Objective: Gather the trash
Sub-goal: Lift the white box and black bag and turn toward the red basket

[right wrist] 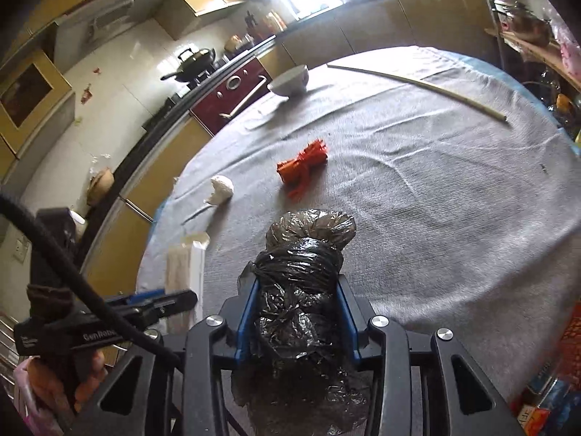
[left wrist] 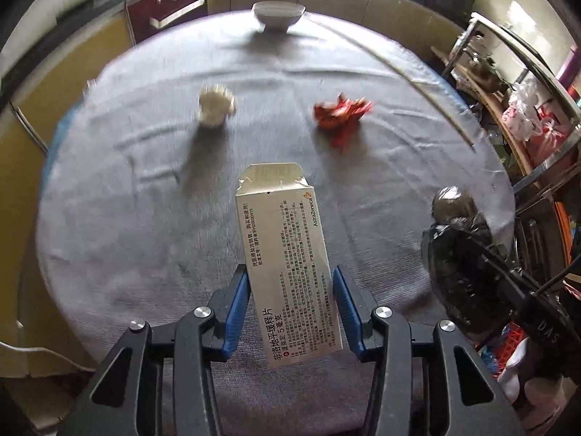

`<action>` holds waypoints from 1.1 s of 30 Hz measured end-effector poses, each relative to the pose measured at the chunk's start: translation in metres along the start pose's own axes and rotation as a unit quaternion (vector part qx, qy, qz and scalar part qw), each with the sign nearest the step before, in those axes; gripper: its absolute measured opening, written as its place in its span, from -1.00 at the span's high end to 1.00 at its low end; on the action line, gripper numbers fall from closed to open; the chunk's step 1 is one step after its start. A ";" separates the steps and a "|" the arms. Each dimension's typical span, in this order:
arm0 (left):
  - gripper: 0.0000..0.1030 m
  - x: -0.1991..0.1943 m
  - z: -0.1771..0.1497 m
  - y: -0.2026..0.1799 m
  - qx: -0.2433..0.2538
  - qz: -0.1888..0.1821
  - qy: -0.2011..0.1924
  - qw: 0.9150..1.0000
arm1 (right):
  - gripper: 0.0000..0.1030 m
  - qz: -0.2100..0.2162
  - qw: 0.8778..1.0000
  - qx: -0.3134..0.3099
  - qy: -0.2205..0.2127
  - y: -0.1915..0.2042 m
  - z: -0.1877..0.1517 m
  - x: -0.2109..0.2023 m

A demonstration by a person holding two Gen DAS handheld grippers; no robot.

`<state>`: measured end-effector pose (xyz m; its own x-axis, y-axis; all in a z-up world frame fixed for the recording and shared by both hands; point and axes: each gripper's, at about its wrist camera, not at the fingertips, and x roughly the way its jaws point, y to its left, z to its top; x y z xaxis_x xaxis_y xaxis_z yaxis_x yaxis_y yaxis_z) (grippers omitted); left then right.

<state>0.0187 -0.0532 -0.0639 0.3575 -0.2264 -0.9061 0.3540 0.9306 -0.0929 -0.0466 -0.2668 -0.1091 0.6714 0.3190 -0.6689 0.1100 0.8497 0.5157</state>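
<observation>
The left gripper [left wrist: 290, 290] has its jaws closed on a white box [left wrist: 287, 254], held above the grey surface [left wrist: 109, 236]. The right gripper [right wrist: 297, 312] has its jaws squeezed on a black plastic bag [right wrist: 301, 290]. Farther away on the surface lie a white paper ball [left wrist: 215, 107], a red wrapper [left wrist: 339, 112] and a white bowl [left wrist: 277, 16].

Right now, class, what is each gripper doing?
Left gripper: shut on the box.
Right gripper: shut on the black bag.
</observation>
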 end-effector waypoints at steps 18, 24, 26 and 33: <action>0.07 -0.088 -0.040 -0.061 0.091 0.102 -0.174 0.975 | 0.18 -0.007 0.996 -0.039 -0.082 0.026 -0.034 -0.087; 0.07 -0.108 -0.054 -0.067 0.093 0.110 -0.202 0.969 | 0.18 -0.005 0.993 -0.041 -0.106 0.031 -0.044 -0.116; 0.07 -0.113 -0.057 -0.068 0.094 0.109 -0.207 0.968 | 0.18 -0.003 0.993 -0.044 -0.111 0.033 -0.045 -0.122; 0.07 -0.121 -0.058 -0.074 0.103 0.113 -0.222 0.963 | 0.18 -0.001 0.991 -0.049 -0.125 0.037 -0.048 -0.137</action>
<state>-0.1011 -0.0775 0.0286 0.7637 -0.1690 -0.6230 0.3719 0.9041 0.2107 -0.1692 -0.2593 -0.0244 0.8331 0.2130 -0.5105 0.0486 0.8911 0.4512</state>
